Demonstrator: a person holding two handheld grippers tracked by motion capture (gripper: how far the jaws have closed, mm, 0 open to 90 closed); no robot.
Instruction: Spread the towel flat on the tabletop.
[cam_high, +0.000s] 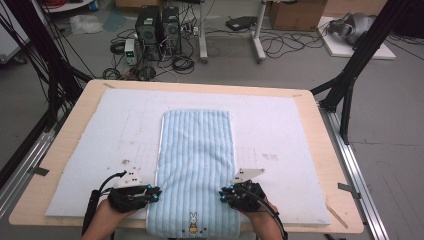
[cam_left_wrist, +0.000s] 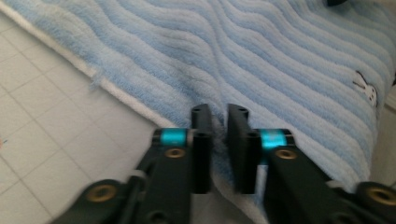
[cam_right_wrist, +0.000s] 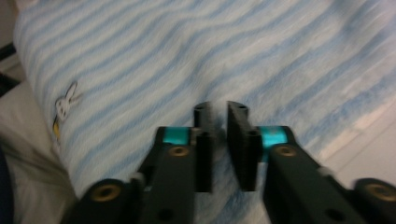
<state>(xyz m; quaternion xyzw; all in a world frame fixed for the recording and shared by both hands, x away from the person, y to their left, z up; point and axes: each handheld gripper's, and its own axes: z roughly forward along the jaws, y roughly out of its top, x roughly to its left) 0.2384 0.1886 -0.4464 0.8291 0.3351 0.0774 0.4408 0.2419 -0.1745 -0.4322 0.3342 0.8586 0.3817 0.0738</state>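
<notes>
A light blue striped towel (cam_high: 197, 160) lies lengthwise on a white mat (cam_high: 280, 130), with a small rabbit picture (cam_high: 192, 220) at its near end. My left gripper (cam_high: 156, 194) is at the towel's left edge near that end. In the left gripper view the left gripper (cam_left_wrist: 219, 114) is shut on a puckered fold of the towel (cam_left_wrist: 261, 60) beside its white border. My right gripper (cam_high: 222, 196) is at the towel's right edge. In the right gripper view the right gripper (cam_right_wrist: 220, 112) pinches the towel (cam_right_wrist: 154, 60), with the rabbit (cam_right_wrist: 65, 100) off to the left.
The mat covers most of a wooden table (cam_high: 200, 86). On the floor beyond stand two computer towers (cam_high: 157, 27), tangled cables, a cardboard box (cam_high: 297, 15) and black frame legs (cam_high: 350, 80) at both sides. A person's hands hold the grippers at the near edge.
</notes>
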